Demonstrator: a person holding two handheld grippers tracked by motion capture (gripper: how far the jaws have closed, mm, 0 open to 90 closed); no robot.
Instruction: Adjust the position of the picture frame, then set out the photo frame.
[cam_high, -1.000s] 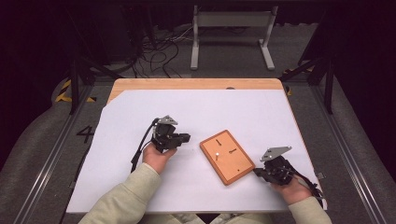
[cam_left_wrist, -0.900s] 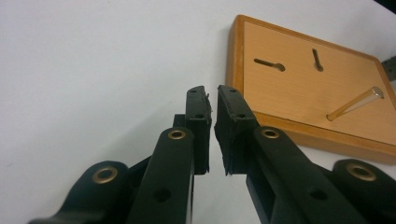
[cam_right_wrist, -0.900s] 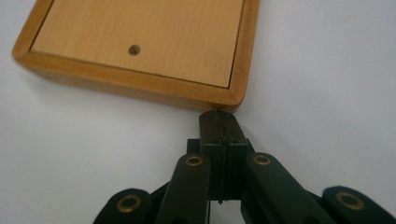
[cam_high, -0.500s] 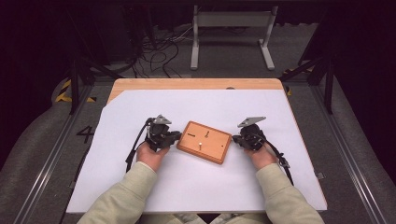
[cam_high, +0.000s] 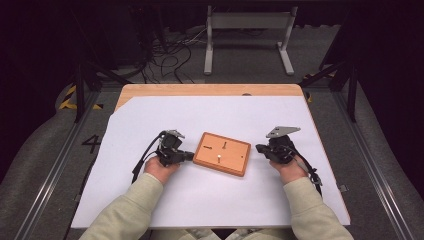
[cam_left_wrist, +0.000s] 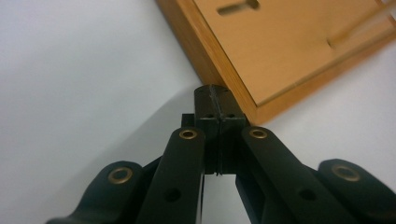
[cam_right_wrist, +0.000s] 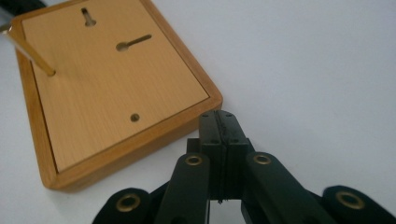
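Observation:
A flat wooden board (cam_high: 222, 153) lies on the white sheet mid-table, slightly turned. It has two keyhole slots (cam_right_wrist: 133, 43) and a thin brass peg (cam_right_wrist: 28, 52) standing up from it. My left gripper (cam_high: 189, 155) is shut with nothing in it, its tip against the board's left edge; in the left gripper view the closed jaws (cam_left_wrist: 215, 100) press on the board's rim (cam_left_wrist: 233, 79). My right gripper (cam_high: 259, 148) is shut and empty at the board's right edge; the right gripper view shows its tip (cam_right_wrist: 218, 122) just beside the board's corner (cam_right_wrist: 205, 100).
The white sheet (cam_high: 220, 115) covers most of a wooden table (cam_high: 210, 90). Beyond its far edge are floor cables (cam_high: 170, 55) and a metal stand (cam_high: 247, 25). Rails run along both sides of the table. Bare sheet lies ahead of and behind the board.
The board has slid left from the right side to mid-table and turned. The right gripper came forward and left with it; the left gripper closed in on the board's left edge.

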